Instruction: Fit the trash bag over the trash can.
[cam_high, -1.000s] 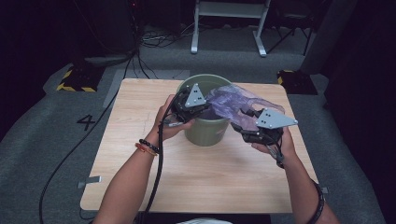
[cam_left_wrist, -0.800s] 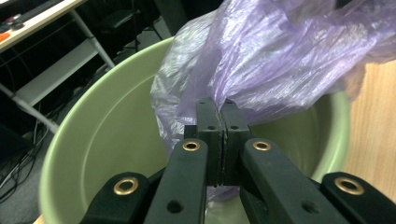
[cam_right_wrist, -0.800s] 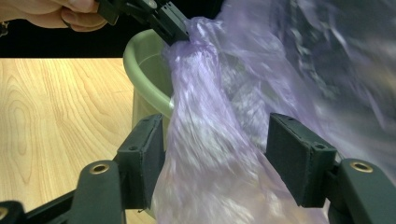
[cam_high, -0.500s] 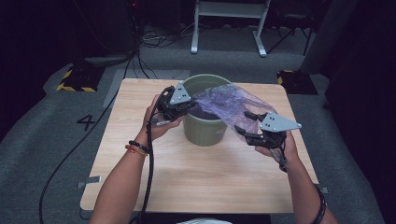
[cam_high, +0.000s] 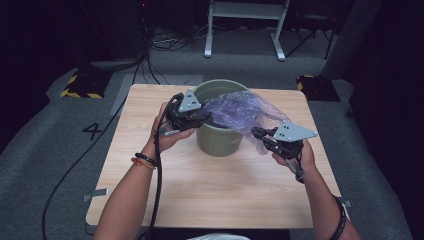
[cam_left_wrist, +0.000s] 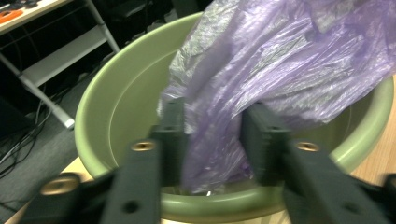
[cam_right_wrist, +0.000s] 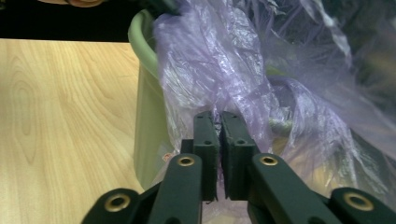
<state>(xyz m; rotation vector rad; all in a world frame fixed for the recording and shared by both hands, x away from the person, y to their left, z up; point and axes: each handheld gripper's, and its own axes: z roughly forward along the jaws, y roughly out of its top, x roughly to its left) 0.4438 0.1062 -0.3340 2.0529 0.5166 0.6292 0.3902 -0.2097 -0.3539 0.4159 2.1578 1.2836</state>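
We are lining the green bucket (cam_high: 219, 135) on the table (cam_high: 150, 165) with the purple bag (cam_high: 240, 112), draped over its rim. Our right gripper (cam_right_wrist: 219, 128) has just closed and pinches the plastic; our left gripper (cam_left_wrist: 212, 135) has just spread, film loose between its jaws. Next, we judge, stretch the bag's mouth over the rim.

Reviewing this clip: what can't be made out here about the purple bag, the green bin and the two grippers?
- Inside of the green bin: the purple plastic bag covers it in the high view.
- Left gripper: blurred in its own view, so I can't tell whether the pads press the film.
- Bag's lower edge: cut off by the bottom frame in the right gripper view.
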